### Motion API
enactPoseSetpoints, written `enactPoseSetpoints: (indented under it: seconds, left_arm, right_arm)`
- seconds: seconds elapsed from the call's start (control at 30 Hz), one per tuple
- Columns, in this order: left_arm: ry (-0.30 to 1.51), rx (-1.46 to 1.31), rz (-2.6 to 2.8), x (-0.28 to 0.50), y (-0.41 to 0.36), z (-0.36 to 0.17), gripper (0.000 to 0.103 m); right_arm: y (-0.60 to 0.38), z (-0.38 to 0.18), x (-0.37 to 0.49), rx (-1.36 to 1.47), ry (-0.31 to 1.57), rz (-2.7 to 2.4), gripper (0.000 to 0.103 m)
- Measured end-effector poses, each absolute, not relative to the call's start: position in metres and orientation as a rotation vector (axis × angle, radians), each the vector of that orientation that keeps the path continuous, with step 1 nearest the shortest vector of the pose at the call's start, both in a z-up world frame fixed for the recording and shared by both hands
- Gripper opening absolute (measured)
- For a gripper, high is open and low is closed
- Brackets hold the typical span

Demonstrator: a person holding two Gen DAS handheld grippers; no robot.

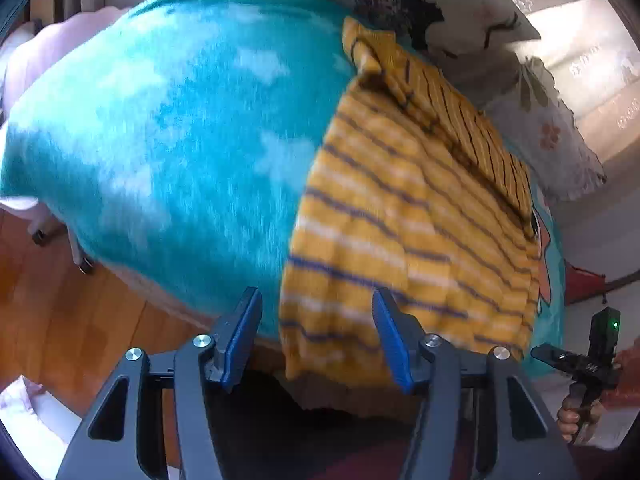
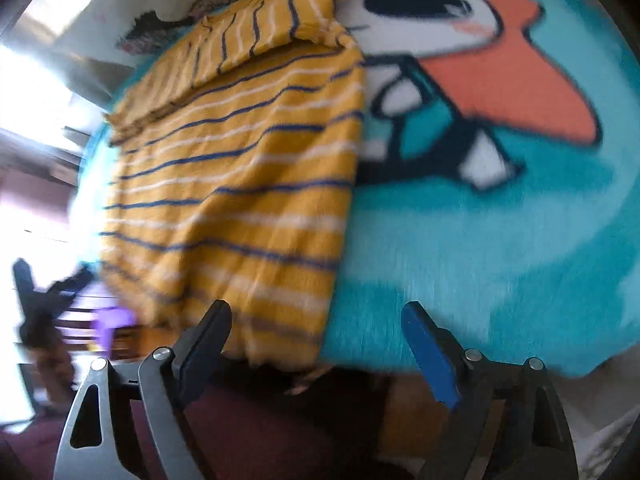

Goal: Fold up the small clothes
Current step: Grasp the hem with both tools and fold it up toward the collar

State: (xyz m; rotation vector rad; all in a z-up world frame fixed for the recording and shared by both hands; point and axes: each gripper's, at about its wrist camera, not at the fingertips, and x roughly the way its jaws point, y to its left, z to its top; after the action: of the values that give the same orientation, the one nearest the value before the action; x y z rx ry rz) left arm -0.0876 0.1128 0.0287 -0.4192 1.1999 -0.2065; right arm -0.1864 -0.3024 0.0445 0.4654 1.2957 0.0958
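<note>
Left wrist view: the left tongs (image 1: 318, 340) point down at a teal blanket (image 1: 180, 140) with pale cloud patches. Their 2 blue-padded jaws stand spread, nothing between the pads; the lower edge of the shirt lies just ahead of them, its left border above the gap and its hem running behind the right jaw. Left of the left jaw the blanket drops off toward a wooden floor (image 1: 60, 300). The shirt (image 1: 400, 220), yellow with dark blue and white stripes, lies flat on the blanket ahead and to the right of these tongs, with a sleeve folded in along its far side. Beyond it sits a printed pillow (image 1: 460, 20). Far right of the right jaw, the right tongs (image 1: 576, 360) show small, with a hand (image 1: 572, 416) on the handle.

Right wrist view: far left of the left jaw, the left tongs (image 2: 44, 296) appear as a dark blur. The right tongs (image 2: 316, 340) also stand wide apart and grip nothing. The shirt (image 2: 240, 180) lies ahead of the left jaw, its right edge running toward the gap between the jaws. Ahead of the right jaw is bare blanket (image 2: 480, 260), with a cartoon print (image 2: 480, 80) in white, black and orange further off.
</note>
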Motion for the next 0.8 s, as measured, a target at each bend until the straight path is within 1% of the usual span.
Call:
enactPoseSetpoints:
  seconds: [0.1, 0.2, 0.37, 0.47, 0.63, 0.67, 0.7, 0.73, 0.77, 0.8]
  left_arm:
    - [1.214, -0.439, -0.233, -0.101, 0.107, 0.015, 0.065]
    - [1.232, -0.470, -0.253, -0.106, 0.106, 0.002, 0.067]
    - [1.228, -0.488, -0.292, -0.104, 0.105, -0.008, 0.067]
    - [1.218, -0.482, -0.313, -0.102, 0.103, -0.014, 0.069]
    - [1.254, -0.506, -0.347, -0.100, 0.096, -0.031, 0.070]
    - [1.270, -0.516, -0.356, -0.100, 0.094, -0.035, 0.070]
    - [1.280, -0.530, -0.367, -0.100, 0.093, -0.037, 0.060]
    - [1.285, -0.551, -0.381, -0.101, 0.093, -0.037, 0.038]
    - [1.290, -0.581, -0.400, -0.103, 0.093, -0.035, 0.029]
    - [1.296, -0.591, -0.399, -0.105, 0.094, -0.032, 0.021]
  right_arm:
    - [-0.301, 0.039, -0.207, 0.498, 1.312, 0.144, 0.091]
    - [-0.291, 0.021, -0.212, 0.474, 1.370, 0.158, 0.091]
    - [-0.270, -0.011, -0.210, 0.475, 1.393, 0.218, 0.091]
    - [-0.262, -0.024, -0.201, 0.488, 1.395, 0.225, 0.091]
    - [-0.254, -0.034, -0.190, 0.495, 1.388, 0.216, 0.091]
    - [-0.252, -0.036, -0.189, 0.507, 1.387, 0.220, 0.089]
    - [-0.251, -0.036, -0.187, 0.515, 1.386, 0.228, 0.077]
    - [-0.251, -0.036, -0.188, 0.530, 1.382, 0.242, 0.066]
    - [-0.251, -0.038, -0.189, 0.575, 1.387, 0.284, 0.043]
    - [-0.252, -0.040, -0.191, 0.601, 1.393, 0.298, 0.031]
